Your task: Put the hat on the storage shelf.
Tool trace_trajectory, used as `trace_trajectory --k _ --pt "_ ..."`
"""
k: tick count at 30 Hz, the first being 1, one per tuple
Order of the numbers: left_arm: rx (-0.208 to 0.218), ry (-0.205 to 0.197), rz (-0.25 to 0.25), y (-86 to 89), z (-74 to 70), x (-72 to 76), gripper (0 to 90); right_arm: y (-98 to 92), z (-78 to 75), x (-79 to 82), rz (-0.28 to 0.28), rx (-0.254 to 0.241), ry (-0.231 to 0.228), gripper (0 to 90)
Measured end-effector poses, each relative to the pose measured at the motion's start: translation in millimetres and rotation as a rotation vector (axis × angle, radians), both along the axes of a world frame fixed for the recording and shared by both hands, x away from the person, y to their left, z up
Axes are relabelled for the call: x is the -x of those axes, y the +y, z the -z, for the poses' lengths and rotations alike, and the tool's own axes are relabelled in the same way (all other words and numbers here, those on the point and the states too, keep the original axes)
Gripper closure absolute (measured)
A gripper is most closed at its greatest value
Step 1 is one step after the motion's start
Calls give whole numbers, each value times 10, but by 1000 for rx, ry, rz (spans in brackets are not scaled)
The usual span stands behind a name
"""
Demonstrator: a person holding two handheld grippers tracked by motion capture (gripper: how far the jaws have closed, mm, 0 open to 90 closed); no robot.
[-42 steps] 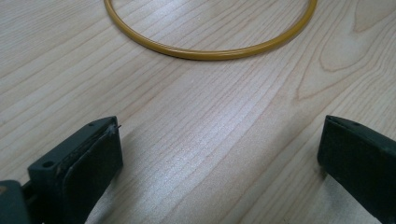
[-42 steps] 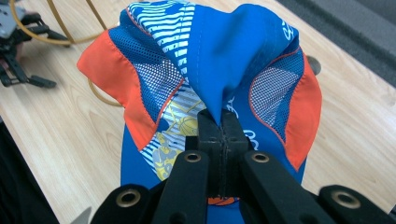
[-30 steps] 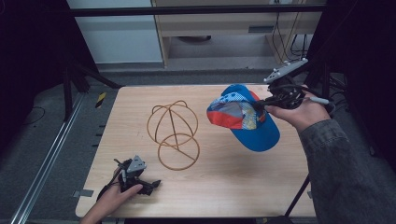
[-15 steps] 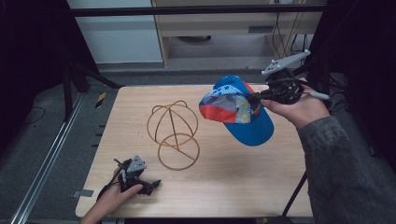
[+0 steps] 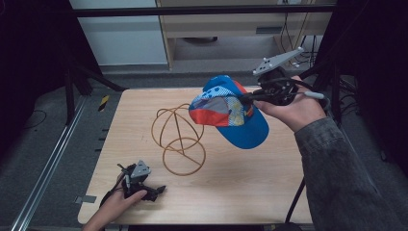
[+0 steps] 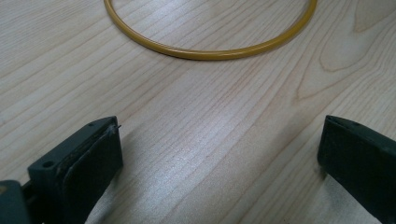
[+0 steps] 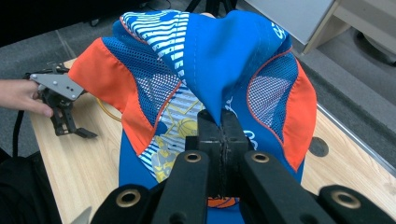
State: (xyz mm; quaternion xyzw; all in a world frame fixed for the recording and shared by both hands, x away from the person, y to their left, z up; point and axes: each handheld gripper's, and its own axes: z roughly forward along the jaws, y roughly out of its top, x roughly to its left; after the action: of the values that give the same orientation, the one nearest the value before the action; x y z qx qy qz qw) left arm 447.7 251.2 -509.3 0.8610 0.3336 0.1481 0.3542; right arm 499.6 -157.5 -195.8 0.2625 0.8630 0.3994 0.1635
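A blue, orange and white-patterned fabric baseball cap (image 5: 230, 111) hangs in the air above the pale wood-grain worktop (image 5: 250, 192), pinched by the right hand-held gripper (image 5: 252, 97), whose two black jaws are pressed together on a fold of the cap's blue cloth; in the right gripper view the jaws meet tightly in the middle of the cap (image 7: 205, 84), with mesh panels and orange side pieces spreading out on both sides. The person's right hand (image 5: 293, 108), in a grey-green sleeve (image 5: 346, 178), holds that hand-held gripper at the right side of the worktop, with the grey three-cornered plate raised above it. The cap's crown points toward a gold-coloured wire stand made of a round base ring and a spherical cage of hoops (image 5: 179, 132), which sits upright near the middle of the worktop; the cap overlaps its upper right part in the high view, and whether they touch cannot be told. The left hand-held gripper (image 5: 153, 191) rests low on the worktop near its front left corner, held by the person's left hand (image 5: 118, 204), its jaws spread wide with bare wood between them. In the left gripper view the curved yellow base ring (image 6: 210, 44) lies just ahead of those open jaws, apart from them.
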Motion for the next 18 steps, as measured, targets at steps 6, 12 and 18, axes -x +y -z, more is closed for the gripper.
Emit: trace_trajectory --k 6,12,18 --pt "0 1 1 0 0 0 0 86 -30 -11 -15 -9 -4 900" --pt "0 0 1 0 0 0 0 153 -69 -19 -28 -11 -12 900" --pt "-1 -1 1 1 0 -1 0 220 -97 -26 -36 -15 -16 900"
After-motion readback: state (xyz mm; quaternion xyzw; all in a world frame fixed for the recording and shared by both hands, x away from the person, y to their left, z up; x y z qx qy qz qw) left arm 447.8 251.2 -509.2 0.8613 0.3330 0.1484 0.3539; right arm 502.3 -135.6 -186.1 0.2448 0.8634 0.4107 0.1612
